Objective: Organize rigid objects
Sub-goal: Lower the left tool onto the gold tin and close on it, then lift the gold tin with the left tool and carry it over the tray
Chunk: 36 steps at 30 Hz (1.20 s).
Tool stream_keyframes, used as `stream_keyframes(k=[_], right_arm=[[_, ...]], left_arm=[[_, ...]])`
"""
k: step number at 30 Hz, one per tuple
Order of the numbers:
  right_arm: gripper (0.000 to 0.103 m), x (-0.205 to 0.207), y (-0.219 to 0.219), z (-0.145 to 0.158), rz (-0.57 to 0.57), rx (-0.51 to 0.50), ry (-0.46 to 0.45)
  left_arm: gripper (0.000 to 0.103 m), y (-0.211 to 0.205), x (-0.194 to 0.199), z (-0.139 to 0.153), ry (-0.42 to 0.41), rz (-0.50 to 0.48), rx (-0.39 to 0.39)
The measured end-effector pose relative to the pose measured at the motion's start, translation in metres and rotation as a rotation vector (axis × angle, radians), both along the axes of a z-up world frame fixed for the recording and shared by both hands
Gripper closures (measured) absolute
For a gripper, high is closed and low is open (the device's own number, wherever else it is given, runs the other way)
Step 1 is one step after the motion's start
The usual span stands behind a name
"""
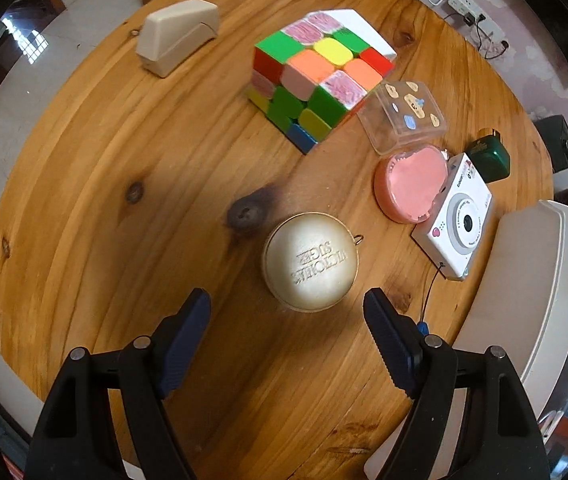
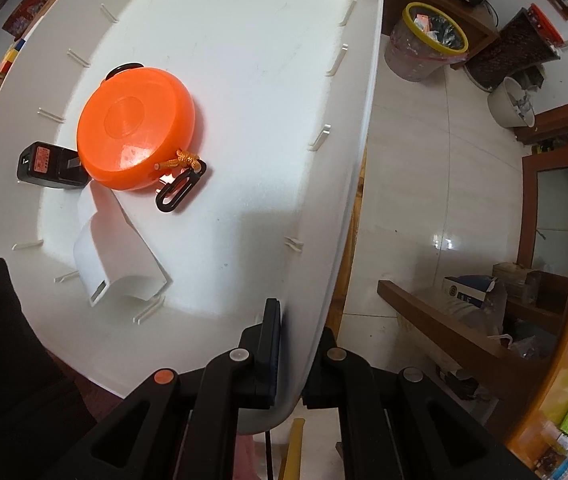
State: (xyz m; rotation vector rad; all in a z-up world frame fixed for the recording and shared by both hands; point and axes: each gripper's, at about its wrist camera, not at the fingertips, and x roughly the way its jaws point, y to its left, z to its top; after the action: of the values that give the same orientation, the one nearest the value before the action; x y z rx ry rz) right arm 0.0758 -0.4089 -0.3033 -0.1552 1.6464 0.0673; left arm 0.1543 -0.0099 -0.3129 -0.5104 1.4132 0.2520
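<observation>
A: Where does the round gold metal tin with embossed lettering (image 1: 310, 261) lie?

B: Flat on the round wooden table (image 1: 104, 184), lid up, just ahead of the left gripper (image 1: 287, 309). Being round, it has no long axis; its small ring tab points toward the white toy camera with a heart on its front (image 1: 455, 218), and the lettering reads upside down in the left wrist view.

A: And that gripper's pose?

B: It points steeply down at the table, its jaws spread wide, wider than the tin, and touching nothing. The tin sits just beyond the blue pads (image 1: 188, 340), not between them.

A: What else is on the table?

B: A scrambled multicoloured puzzle cube (image 1: 316, 80), a beige wedge-shaped plastic case (image 1: 178, 34), a clear lidded box with stickers (image 1: 402, 116), a pink round case (image 1: 410, 184) touching the camera, and a dark green box (image 1: 490, 158).

A: The right gripper (image 2: 292, 336)?

B: It points straight down, clamped on the rim of the white plastic bin (image 2: 360, 128), one finger inside the wall and one outside. Inside lie an orange round disc-shaped case with a cord and black clip (image 2: 136, 128), a black charger with a red label (image 2: 46, 166) and a white folded plastic piece (image 2: 118, 256).
</observation>
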Motion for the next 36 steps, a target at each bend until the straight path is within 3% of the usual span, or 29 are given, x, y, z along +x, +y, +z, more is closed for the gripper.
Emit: stream_keyframes(k=[6, 23, 28, 32, 36], right_arm=[[0.095, 0.004, 0.000, 0.000, -0.022, -0.008, 0.015], [0.093, 0.010, 0.002, -0.003, -0.060, -0.039, 0.025], [0.092, 0.011, 0.005, -0.002, -0.060, -0.052, 0.025], [0.091, 0.010, 0.008, -0.002, -0.055, -0.065, 0.025], [0.091, 0.010, 0.010, -0.001, -0.053, -0.071, 0.026]], left_arm=[[0.021, 0.000, 0.011, -0.009, 0.017, -0.018, 0.001], [0.022, -0.014, 0.039, -0.018, 0.058, -0.071, 0.100], [0.030, -0.024, 0.044, -0.015, 0.053, -0.078, 0.117], [0.044, -0.022, 0.040, -0.006, 0.043, -0.082, 0.115], [0.044, -0.016, 0.037, -0.001, 0.046, -0.090, 0.114]])
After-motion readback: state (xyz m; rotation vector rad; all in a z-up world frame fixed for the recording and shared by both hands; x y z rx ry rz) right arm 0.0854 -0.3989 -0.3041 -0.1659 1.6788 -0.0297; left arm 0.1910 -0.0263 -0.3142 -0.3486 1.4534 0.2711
